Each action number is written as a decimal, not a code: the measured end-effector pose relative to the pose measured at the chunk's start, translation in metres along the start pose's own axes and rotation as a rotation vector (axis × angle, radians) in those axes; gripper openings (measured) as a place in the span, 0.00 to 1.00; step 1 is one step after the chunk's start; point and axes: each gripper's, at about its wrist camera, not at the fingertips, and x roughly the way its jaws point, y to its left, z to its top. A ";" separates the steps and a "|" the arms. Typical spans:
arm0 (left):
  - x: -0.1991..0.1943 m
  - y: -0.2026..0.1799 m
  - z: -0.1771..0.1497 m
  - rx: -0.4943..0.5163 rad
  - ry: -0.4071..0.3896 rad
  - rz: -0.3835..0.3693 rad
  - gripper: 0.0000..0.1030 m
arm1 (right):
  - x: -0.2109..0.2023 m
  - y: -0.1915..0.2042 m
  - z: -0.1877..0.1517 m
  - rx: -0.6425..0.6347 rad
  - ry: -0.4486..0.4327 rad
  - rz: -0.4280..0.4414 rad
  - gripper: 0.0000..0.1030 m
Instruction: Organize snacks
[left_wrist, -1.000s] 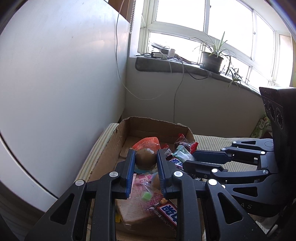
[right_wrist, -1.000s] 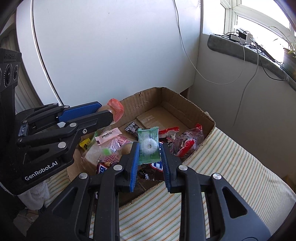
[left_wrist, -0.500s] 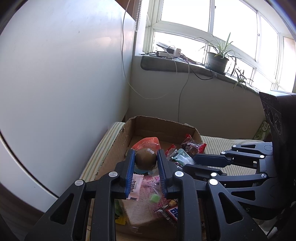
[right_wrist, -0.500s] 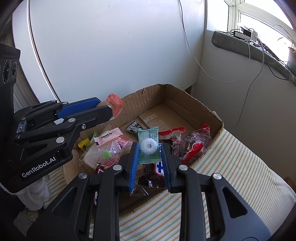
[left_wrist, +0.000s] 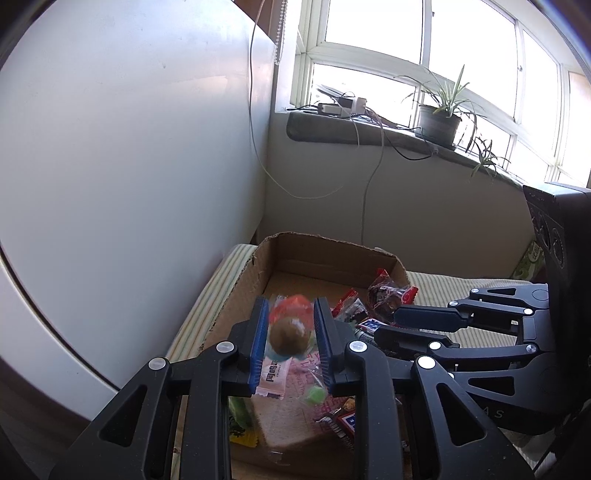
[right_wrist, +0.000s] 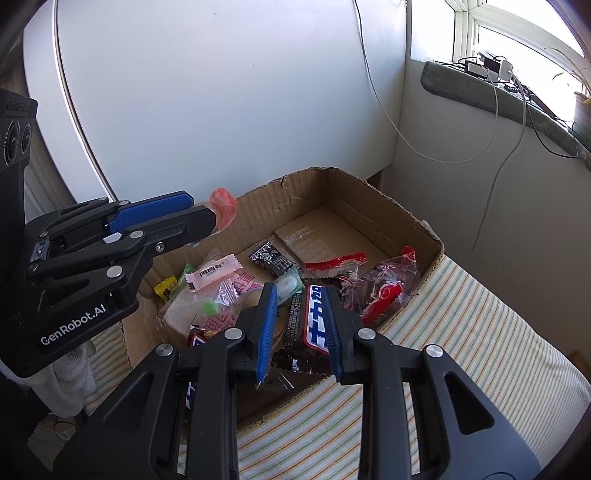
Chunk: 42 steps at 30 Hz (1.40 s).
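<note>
An open cardboard box (right_wrist: 391, 206) (left_wrist: 328, 251) of loose snacks sits on a striped cushion. My left gripper (left_wrist: 290, 332) is over the box's left side, its jaws a little apart around a blurred orange packet with a round brown snack (left_wrist: 290, 334); the packet looks loose between them. My right gripper (right_wrist: 299, 321) is open and empty above the box's front edge. A green packet with a white ring (right_wrist: 288, 284) lies in the box just beyond its fingertips, beside a red and blue bar (right_wrist: 316, 317). The left gripper shows in the right wrist view (right_wrist: 166, 214).
The box also holds a pink packet (right_wrist: 214, 275), a black packet (right_wrist: 269, 256), red wrappers (right_wrist: 380, 288) and a bread slice (right_wrist: 181, 314). A white curved wall (right_wrist: 221, 110) stands behind it. A windowsill with cables and a potted plant (left_wrist: 439, 122) is further back.
My right gripper has opened and the green ring packet has dropped into the box. My left gripper's jaws have widened and the orange packet between them is blurred, in motion.
</note>
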 end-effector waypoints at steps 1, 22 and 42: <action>0.000 0.000 0.000 0.000 -0.001 0.002 0.30 | 0.000 0.000 0.000 0.001 0.000 -0.003 0.29; -0.021 0.004 -0.006 -0.039 -0.011 0.058 0.70 | -0.034 0.008 -0.015 0.004 -0.057 -0.084 0.85; -0.083 -0.016 -0.040 -0.043 -0.059 0.150 0.79 | -0.115 0.023 -0.049 0.114 -0.176 -0.189 0.88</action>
